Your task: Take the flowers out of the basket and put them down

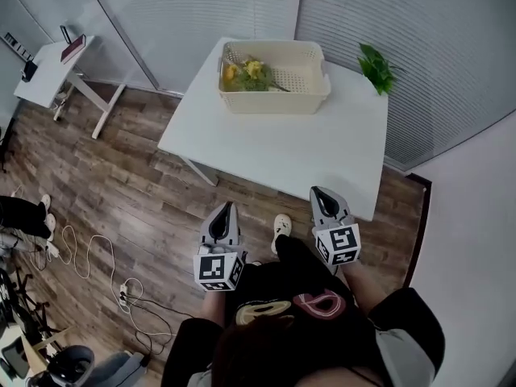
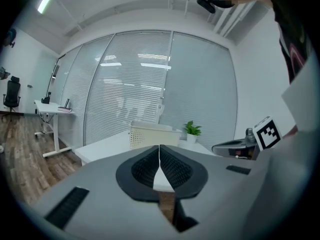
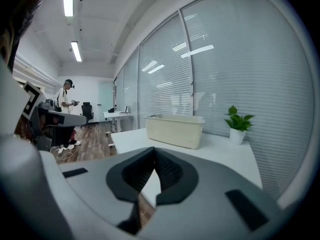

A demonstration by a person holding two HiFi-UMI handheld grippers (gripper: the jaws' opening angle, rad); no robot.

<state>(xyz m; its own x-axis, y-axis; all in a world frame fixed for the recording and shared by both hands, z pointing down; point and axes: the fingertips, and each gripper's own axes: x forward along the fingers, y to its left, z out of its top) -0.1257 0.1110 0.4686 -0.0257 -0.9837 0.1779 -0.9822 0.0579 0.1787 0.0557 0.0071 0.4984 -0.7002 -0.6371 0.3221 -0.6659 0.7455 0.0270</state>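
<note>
Flowers (image 1: pixel 244 72), yellow and green, lie in the basket (image 1: pixel 274 101); both hand-held grippers (image 1: pixel 226 209) (image 1: pixel 320 193) closed, empty.

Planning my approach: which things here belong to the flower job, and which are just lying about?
Job: flowers, basket, white table, left hand-held gripper, right hand-held gripper.
Lying about: potted plant, side desk.

Grey hand-held grippers (image 1: pixel 227 208) (image 1: pixel 316 192), black ribbed pads (image 2: pixel 173 168), black-and-white marker cubes (image 1: pixel 218 270); black printed shirt (image 1: pixel 284 287).

Table (image 1: pixel 274 156) front open — basket (image 1: pixel 274 101), potted plant (image 1: pixel 376 68) at back.
</note>
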